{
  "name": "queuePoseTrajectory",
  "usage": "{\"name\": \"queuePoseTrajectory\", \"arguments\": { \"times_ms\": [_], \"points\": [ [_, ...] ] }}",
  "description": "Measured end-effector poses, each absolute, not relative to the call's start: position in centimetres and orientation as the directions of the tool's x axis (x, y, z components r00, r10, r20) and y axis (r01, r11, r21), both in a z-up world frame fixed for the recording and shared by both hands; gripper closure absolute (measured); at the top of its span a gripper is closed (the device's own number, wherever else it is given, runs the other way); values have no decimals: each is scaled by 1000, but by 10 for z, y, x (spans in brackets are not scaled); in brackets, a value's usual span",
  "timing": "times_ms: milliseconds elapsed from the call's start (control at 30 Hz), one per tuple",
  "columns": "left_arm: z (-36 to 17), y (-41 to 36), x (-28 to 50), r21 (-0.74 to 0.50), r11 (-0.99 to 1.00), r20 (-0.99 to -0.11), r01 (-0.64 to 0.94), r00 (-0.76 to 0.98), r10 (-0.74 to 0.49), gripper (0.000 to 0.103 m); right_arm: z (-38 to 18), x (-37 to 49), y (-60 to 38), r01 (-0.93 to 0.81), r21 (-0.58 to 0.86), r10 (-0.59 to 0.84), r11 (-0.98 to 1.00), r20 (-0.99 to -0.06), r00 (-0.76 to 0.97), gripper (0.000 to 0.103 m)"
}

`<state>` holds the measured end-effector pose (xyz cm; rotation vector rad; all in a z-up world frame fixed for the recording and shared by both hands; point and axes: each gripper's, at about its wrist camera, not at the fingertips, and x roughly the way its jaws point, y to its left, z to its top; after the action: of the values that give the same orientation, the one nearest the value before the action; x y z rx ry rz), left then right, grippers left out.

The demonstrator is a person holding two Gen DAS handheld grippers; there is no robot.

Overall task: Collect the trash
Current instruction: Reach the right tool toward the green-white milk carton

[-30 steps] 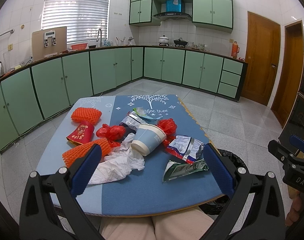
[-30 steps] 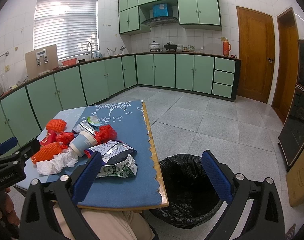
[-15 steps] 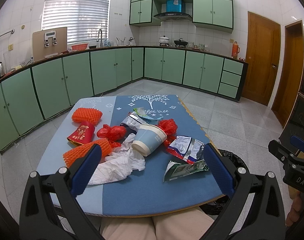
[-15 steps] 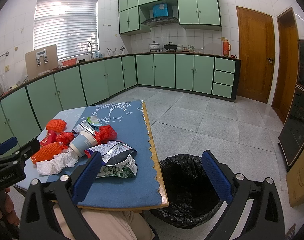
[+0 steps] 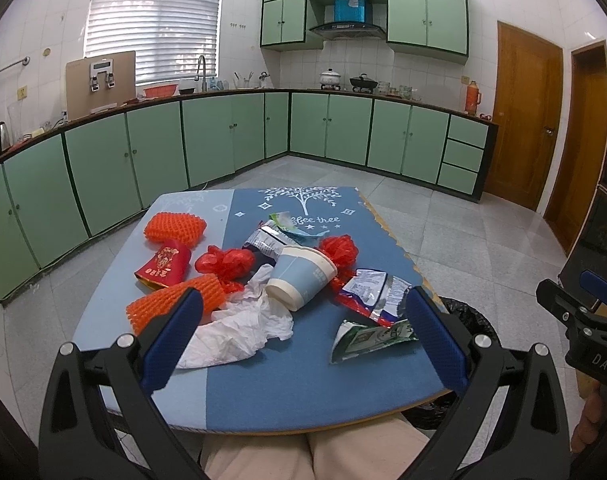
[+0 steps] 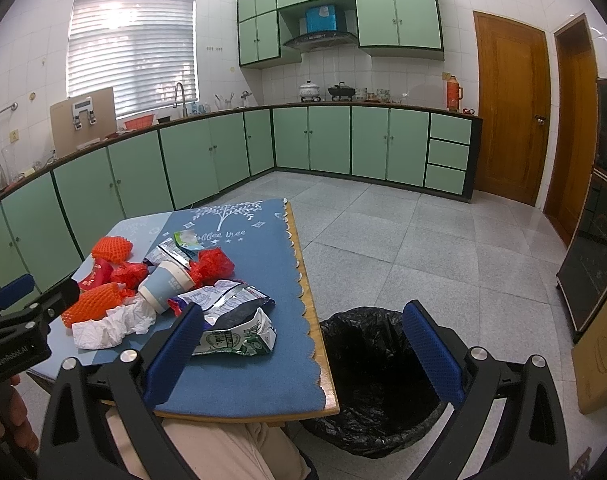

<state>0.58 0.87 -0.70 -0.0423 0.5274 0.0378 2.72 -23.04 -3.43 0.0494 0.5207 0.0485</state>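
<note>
While jaws gape, cup (image 5: 301, 278) tipped (perhaps empty), wrappers (image 5: 369, 290) beside.

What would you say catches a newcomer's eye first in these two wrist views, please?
Most likely the heap of bright litter on the blue table: orange foam nets, red bags and a tipped paper cup lying against crumpled white tissue. Next, the black-lined trash bin on the floor at the table's right edge, with the open right gripper held above it.
</note>
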Motion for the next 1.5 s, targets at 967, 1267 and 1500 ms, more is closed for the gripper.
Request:
{"name": "queuePoseTrajectory", "arguments": {
  "times_ms": [967, 1267, 1500],
  "points": [
    [-79, 64, 83, 7, 990, -574, -143, 810, 121, 5, -122, 141, -151, -221, 140, 256, 965, -682, 685, 37],
    [-91, 65, 96, 15, 991, -599, -133, 793, 115, 5, -131, 159, -145, -236, 167, 283, 957, -700, 656, 52],
    [-93, 68, 101, 17, 991, -605, -134, 787, 117, 5, -131, 168, -148, -251, 261, 361, 932, -710, 605, 53]
  ]
}}
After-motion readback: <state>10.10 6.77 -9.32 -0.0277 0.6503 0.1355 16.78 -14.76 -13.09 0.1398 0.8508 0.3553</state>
